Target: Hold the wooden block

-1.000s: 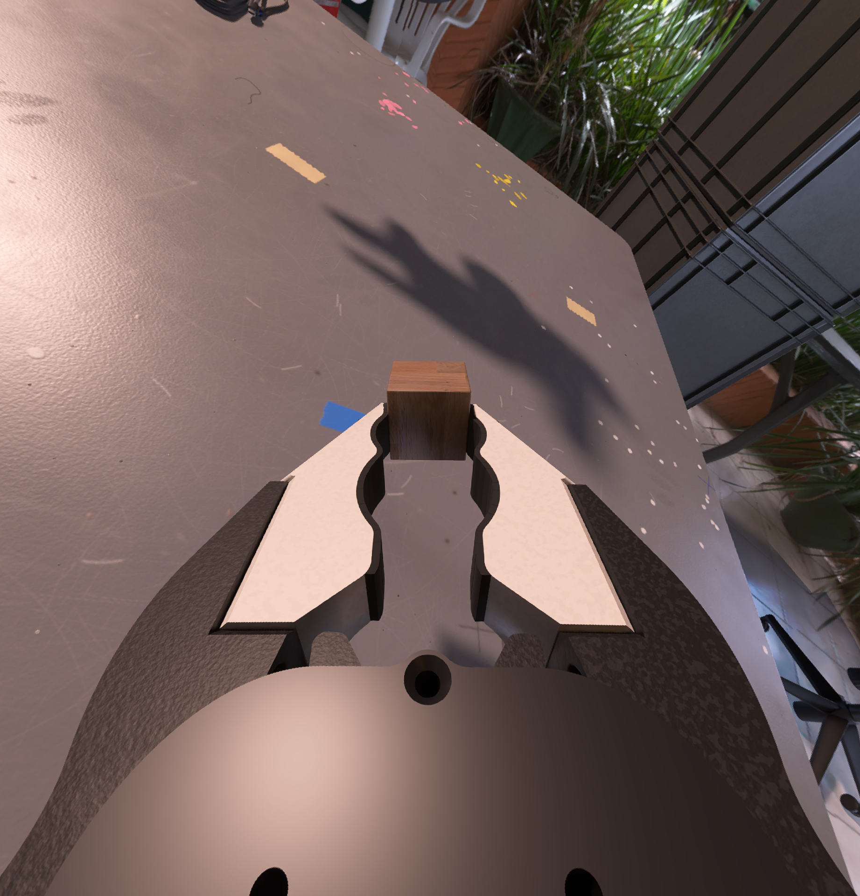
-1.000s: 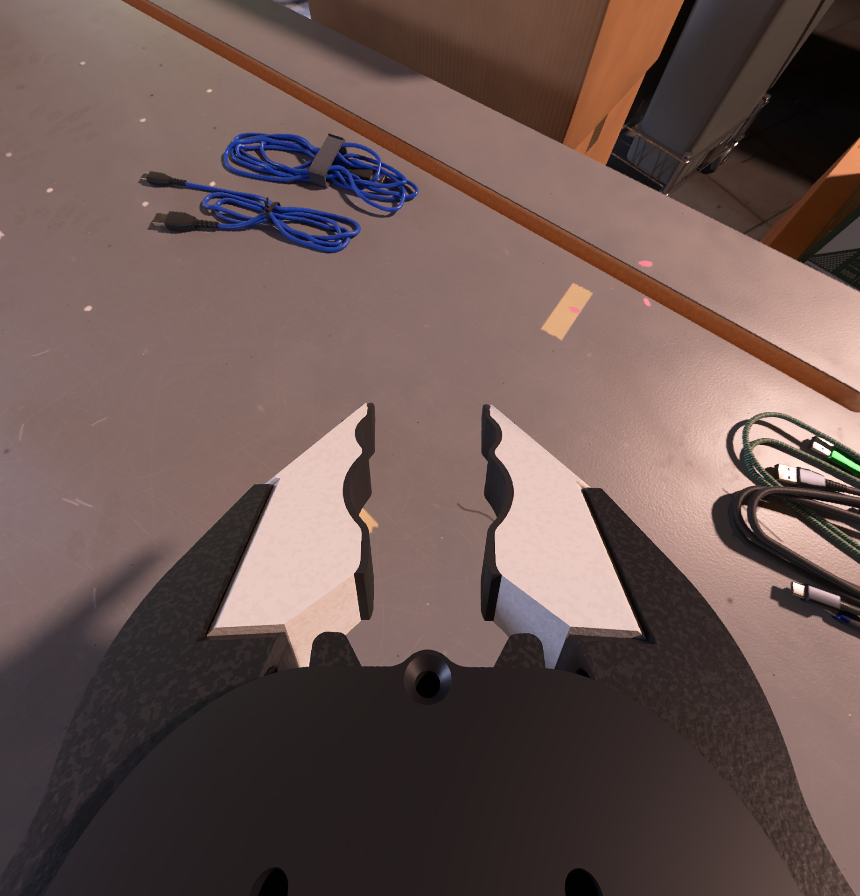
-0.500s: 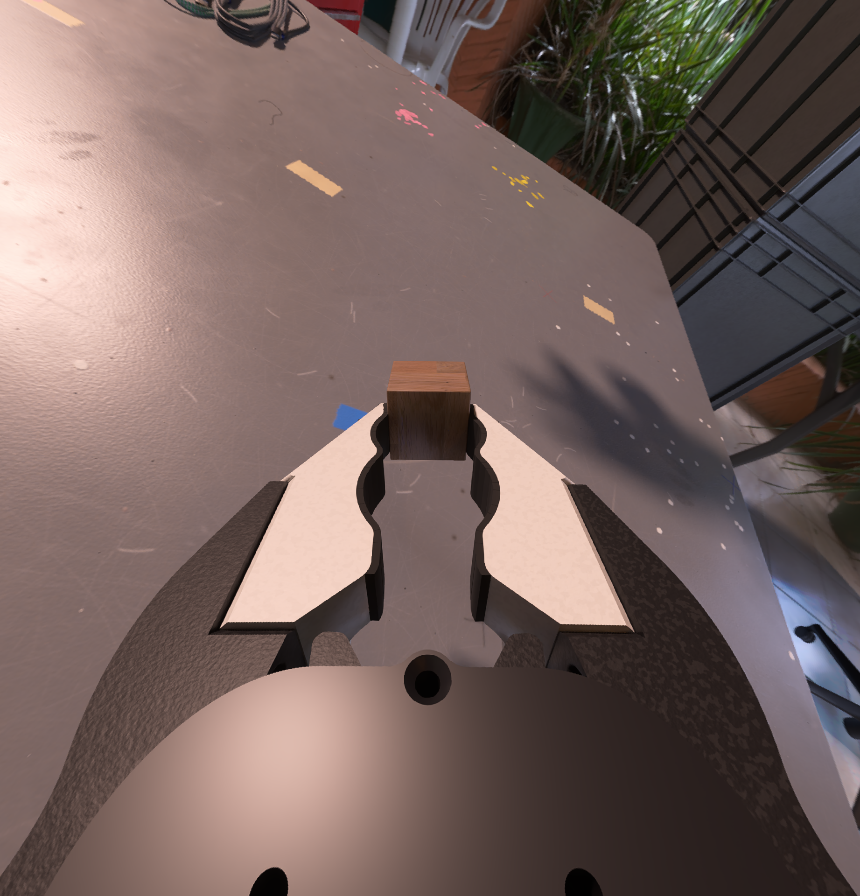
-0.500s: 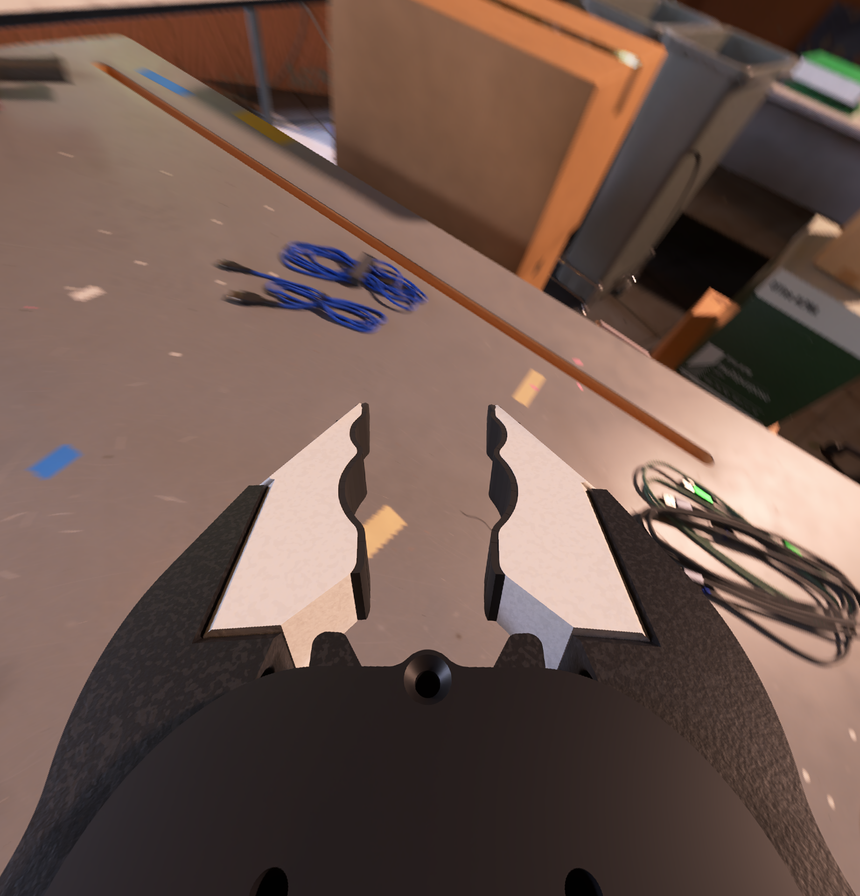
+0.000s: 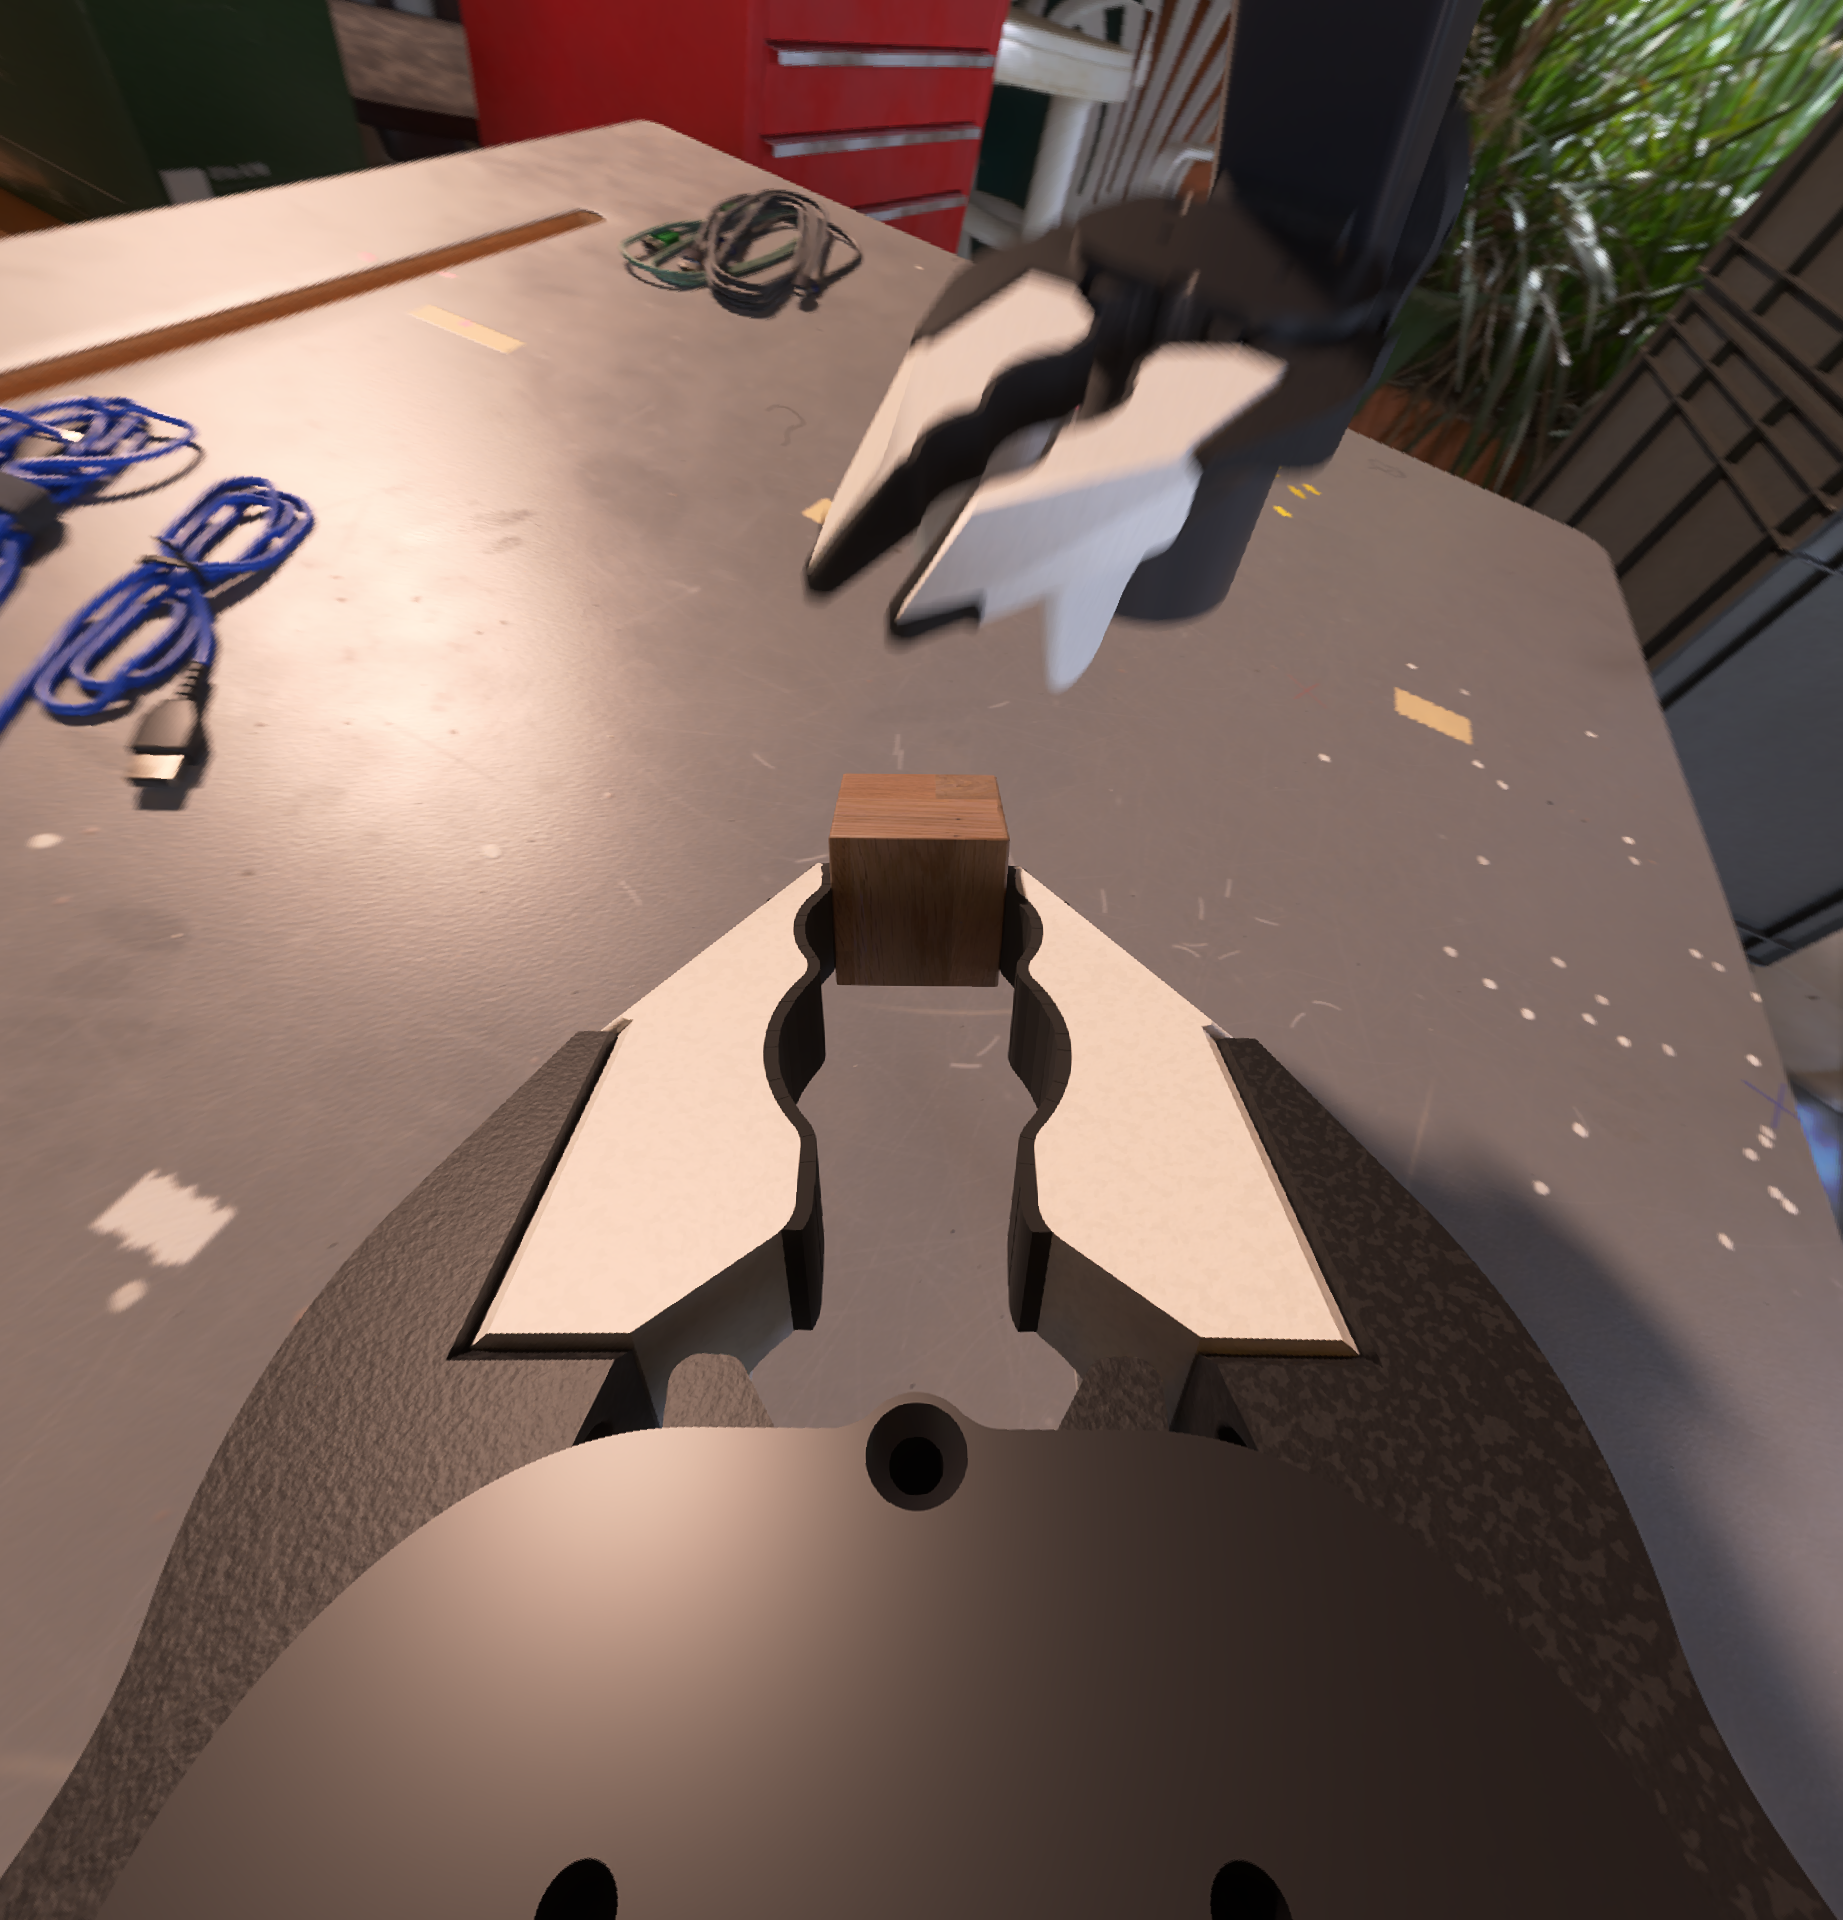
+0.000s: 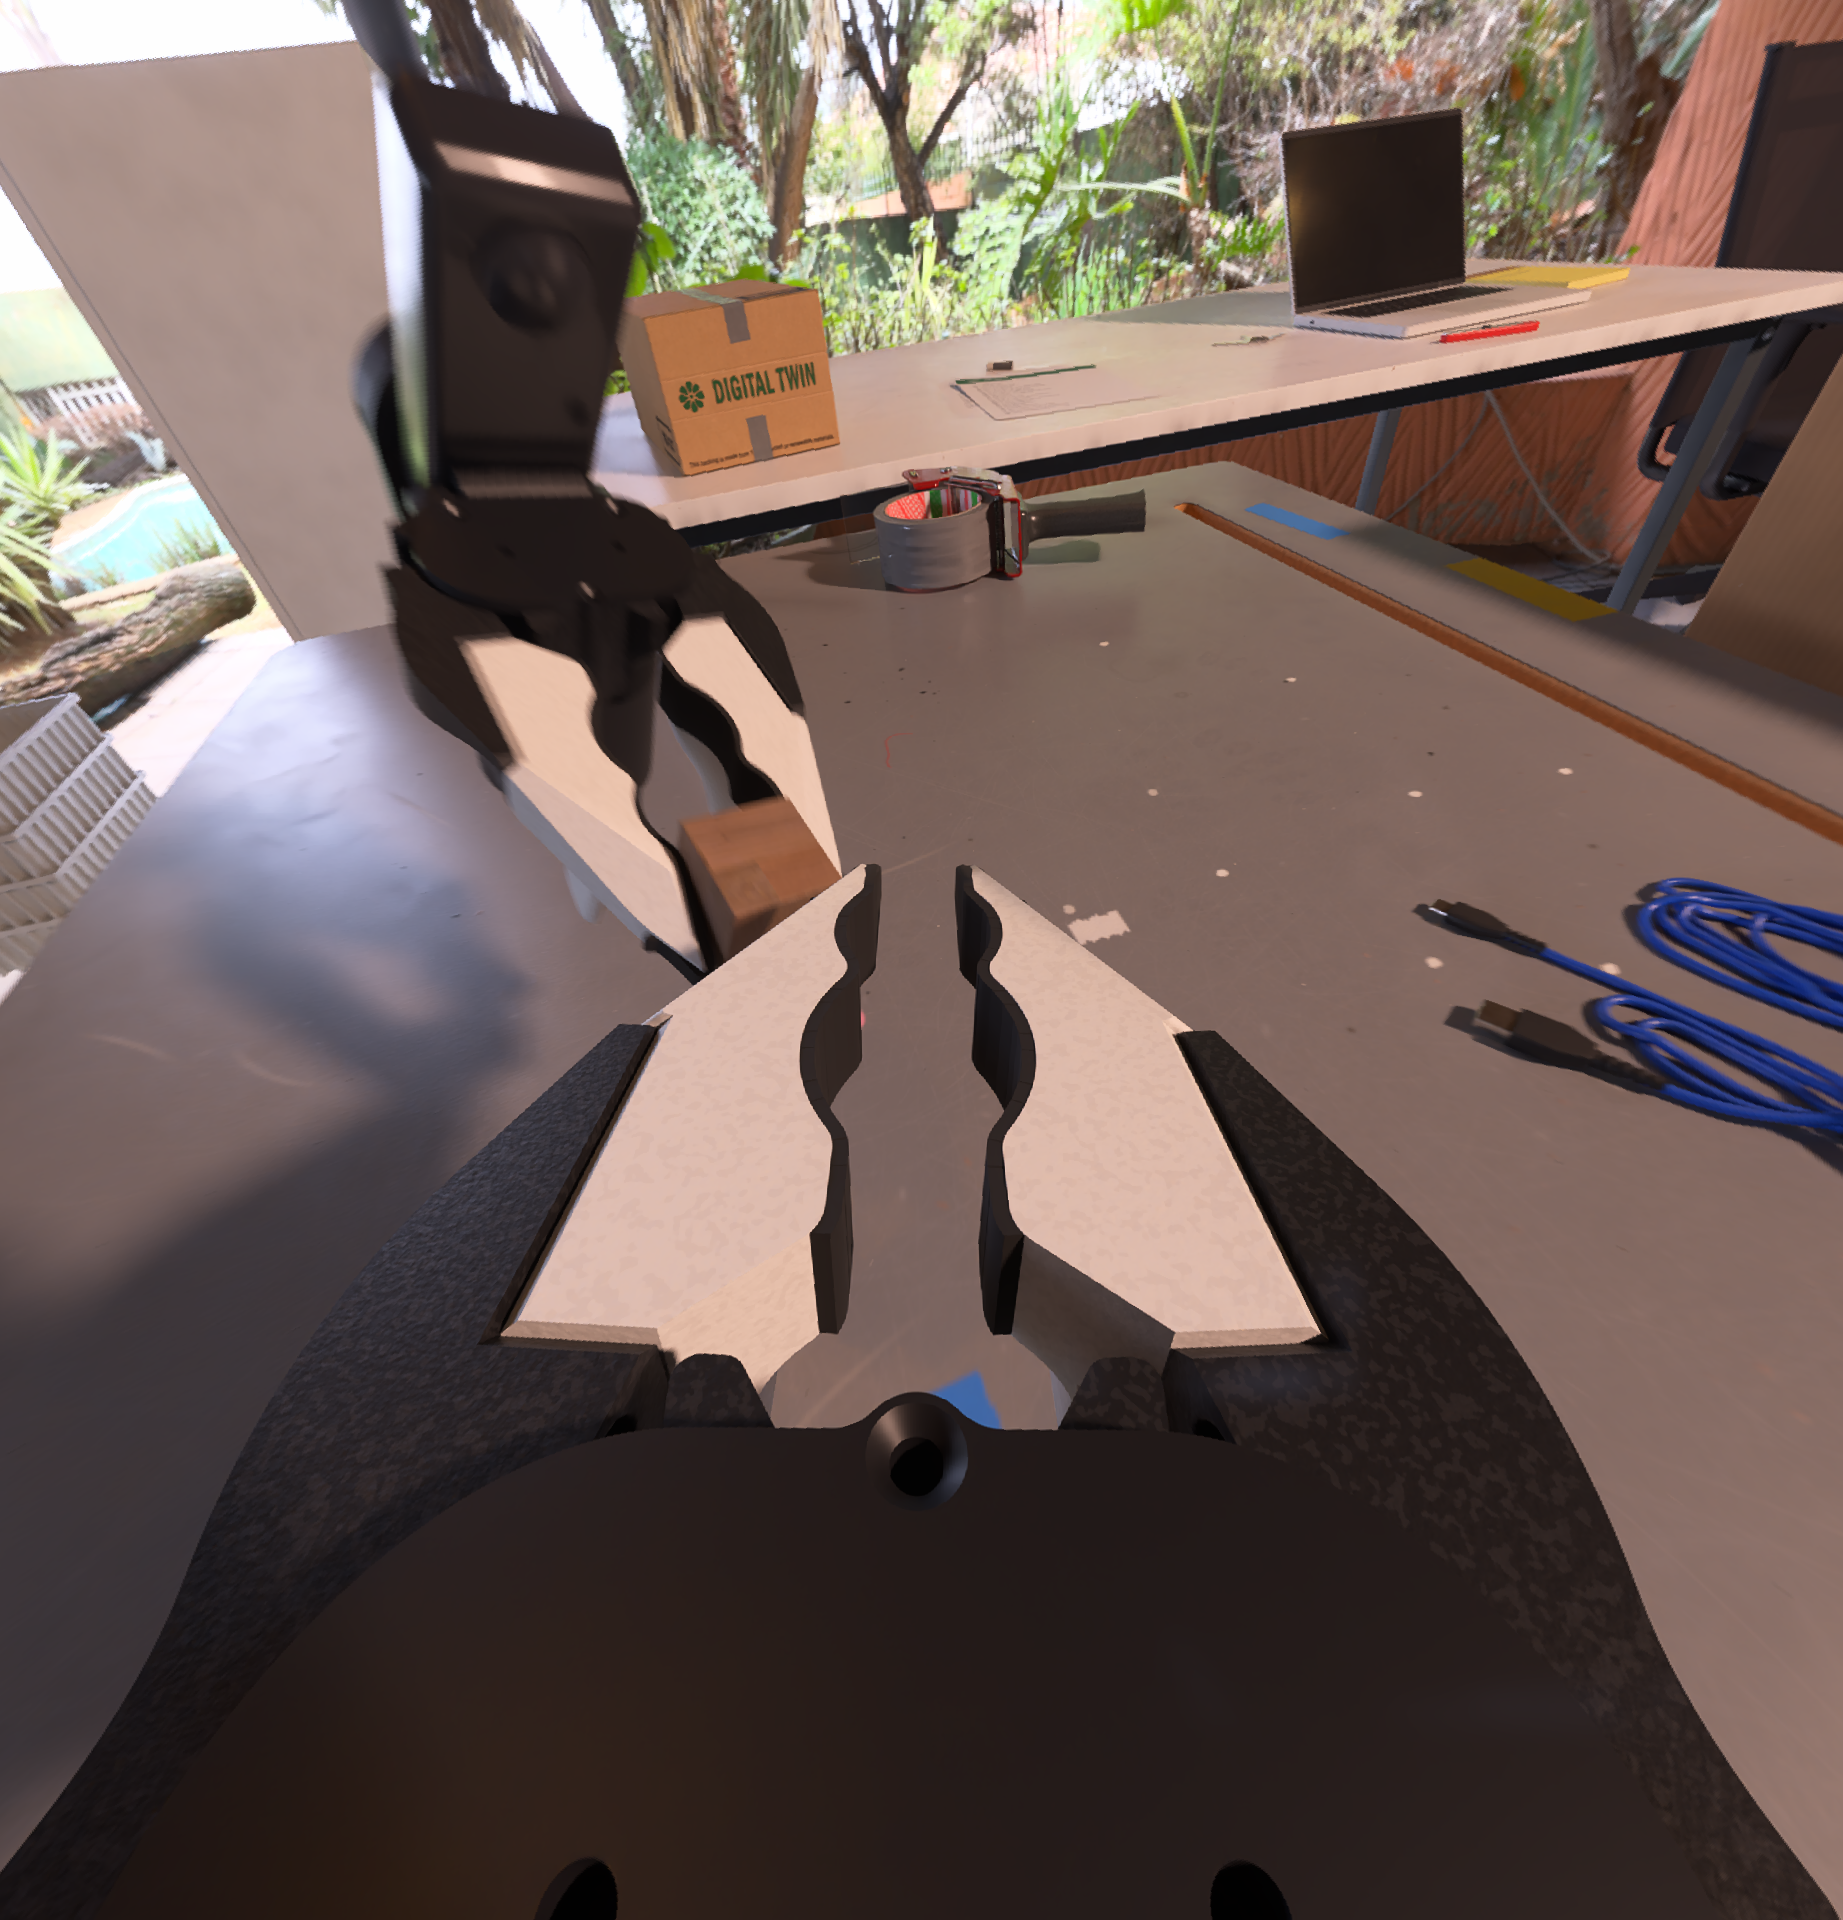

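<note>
The wooden block [image 5: 917, 914] is a small brown cube pinched between the fingertips of my left gripper [image 5: 917, 878], which is shut on it and holds it above the grey table [image 5: 481, 935]. My right gripper [image 5: 860, 603] hovers beyond the block, blurred, tips pointing at it. In the right wrist view, my right gripper [image 6: 917, 878] is empty, its jaws a narrow gap apart. The left gripper [image 6: 761, 899] holds the block [image 6: 751, 868] just left of the right gripper's left fingertip.
Blue cables [image 5: 138, 613] [image 6: 1748, 997] lie on the table, with a dark cable coil [image 5: 751, 244] farther back. A tape dispenser [image 6: 958, 535] and a brown groove [image 6: 1519, 675] are also there. The table edge [image 5: 1665, 831] runs on the right.
Both grippers have swung round to face each other, so each now shows in the other's view. The right gripper's jaws have narrowed. The left stays shut on the block.
</note>
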You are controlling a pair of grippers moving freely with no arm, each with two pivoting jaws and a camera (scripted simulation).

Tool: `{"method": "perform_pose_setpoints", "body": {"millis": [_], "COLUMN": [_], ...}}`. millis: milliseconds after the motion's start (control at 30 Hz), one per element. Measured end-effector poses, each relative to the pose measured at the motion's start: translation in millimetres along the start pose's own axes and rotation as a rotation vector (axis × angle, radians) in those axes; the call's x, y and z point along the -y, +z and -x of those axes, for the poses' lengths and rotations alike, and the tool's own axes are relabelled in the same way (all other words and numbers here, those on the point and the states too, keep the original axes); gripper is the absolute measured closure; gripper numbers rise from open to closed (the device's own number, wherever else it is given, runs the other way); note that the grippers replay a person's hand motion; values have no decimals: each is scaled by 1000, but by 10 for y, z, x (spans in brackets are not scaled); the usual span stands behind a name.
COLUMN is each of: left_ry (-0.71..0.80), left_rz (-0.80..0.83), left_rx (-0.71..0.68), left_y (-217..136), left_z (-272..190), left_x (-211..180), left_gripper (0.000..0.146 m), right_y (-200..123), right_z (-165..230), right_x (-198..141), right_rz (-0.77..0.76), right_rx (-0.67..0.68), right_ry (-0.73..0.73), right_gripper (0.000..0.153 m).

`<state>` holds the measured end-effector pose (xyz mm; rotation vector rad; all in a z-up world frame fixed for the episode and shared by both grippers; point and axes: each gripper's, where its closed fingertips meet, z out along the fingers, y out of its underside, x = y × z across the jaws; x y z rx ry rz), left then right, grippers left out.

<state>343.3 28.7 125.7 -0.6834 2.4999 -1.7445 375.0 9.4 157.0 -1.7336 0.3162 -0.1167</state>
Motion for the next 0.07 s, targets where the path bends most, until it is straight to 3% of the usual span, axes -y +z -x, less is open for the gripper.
{"method": "perform_pose_setpoints", "body": {"millis": [67], "left_ry": [7], "left_rz": [-7], "left_rx": [36], "left_y": [-80], "left_z": [59], "left_x": [12], "left_gripper": [115], "right_y": [193], "right_z": [-1], "right_x": [-120], "right_rz": [-28], "right_rx": [7], "right_ry": [7], "right_gripper": [139]}}
